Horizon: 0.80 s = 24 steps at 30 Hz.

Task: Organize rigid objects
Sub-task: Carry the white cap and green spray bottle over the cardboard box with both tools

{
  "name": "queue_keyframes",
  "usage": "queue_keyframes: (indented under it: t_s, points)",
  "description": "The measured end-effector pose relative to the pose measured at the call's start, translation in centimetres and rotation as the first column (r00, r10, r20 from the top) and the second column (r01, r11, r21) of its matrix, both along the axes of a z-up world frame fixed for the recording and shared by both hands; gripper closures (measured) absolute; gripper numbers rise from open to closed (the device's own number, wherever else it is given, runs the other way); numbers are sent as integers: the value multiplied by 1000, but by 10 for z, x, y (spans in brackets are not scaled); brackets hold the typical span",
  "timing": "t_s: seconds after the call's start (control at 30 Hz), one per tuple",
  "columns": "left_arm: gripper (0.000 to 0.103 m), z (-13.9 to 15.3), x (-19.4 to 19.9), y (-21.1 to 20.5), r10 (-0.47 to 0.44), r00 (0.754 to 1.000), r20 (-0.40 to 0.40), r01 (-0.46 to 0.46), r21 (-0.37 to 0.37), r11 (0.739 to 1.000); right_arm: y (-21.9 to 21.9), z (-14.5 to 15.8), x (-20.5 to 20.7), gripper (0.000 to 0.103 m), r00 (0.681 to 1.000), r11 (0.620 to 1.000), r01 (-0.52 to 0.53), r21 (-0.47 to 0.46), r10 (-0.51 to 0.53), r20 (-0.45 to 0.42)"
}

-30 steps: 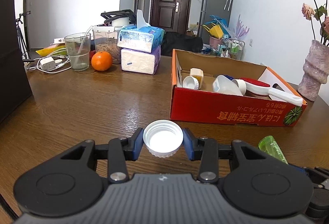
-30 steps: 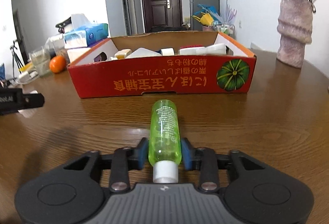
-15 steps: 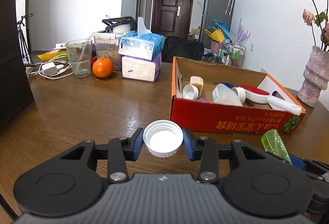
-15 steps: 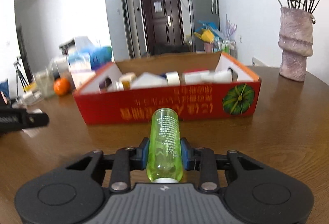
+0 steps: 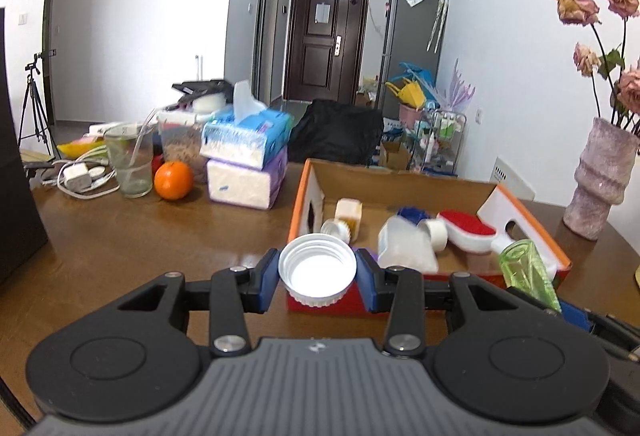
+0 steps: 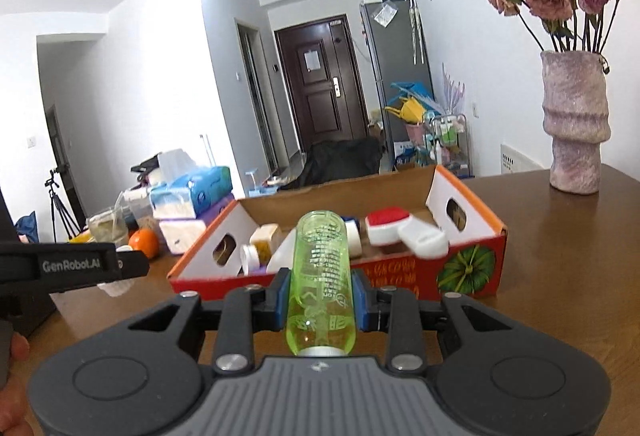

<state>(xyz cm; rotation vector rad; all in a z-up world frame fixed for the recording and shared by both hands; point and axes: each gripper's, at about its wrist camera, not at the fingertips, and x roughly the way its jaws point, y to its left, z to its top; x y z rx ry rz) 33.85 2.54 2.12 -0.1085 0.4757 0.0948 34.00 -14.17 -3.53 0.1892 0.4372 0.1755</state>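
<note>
My left gripper [image 5: 317, 273] is shut on a white screw cap [image 5: 317, 270], hollow side facing the camera, held above the table just before the near wall of the red cardboard box [image 5: 524, 224]. My right gripper [image 6: 321, 296] is shut on a clear green bottle [image 6: 321, 276], which points forward and up toward the same box [image 6: 472, 268]. The bottle [image 5: 528, 272] and the right gripper also show at the right edge of the left wrist view. Inside the box lie a white jug [image 5: 404, 246], small caps, a yellow-capped jar [image 5: 348, 209] and a red-and-white brush [image 5: 466, 230].
At the table's back left stand two tissue packs [image 5: 248, 155], an orange [image 5: 173, 180], a glass [image 5: 130, 159] and a charger with cables [image 5: 76, 175]. A pink vase [image 6: 574, 123] with dried roses stands right of the box. The left gripper's arm [image 6: 72, 266] crosses the right view's left side.
Both grippers have risen off the table with their loads. The green bottle, lying flat before, is now lifted and tilted up. The box now appears lower and closer in both views.
</note>
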Motion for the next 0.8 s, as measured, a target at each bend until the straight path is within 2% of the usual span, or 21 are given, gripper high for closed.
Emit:
queue_keyframes:
  t_s: [0.4,0.8]
  points:
    - [62,7,42,-18,5,999,36,-2,-63,998,-10,10,28,73,999,1000,-4,17,3,44]
    - [62,5,75,-31,-16,999,39,18,-53,998,-15,9,56,73,998,1000,3,5,-4,57]
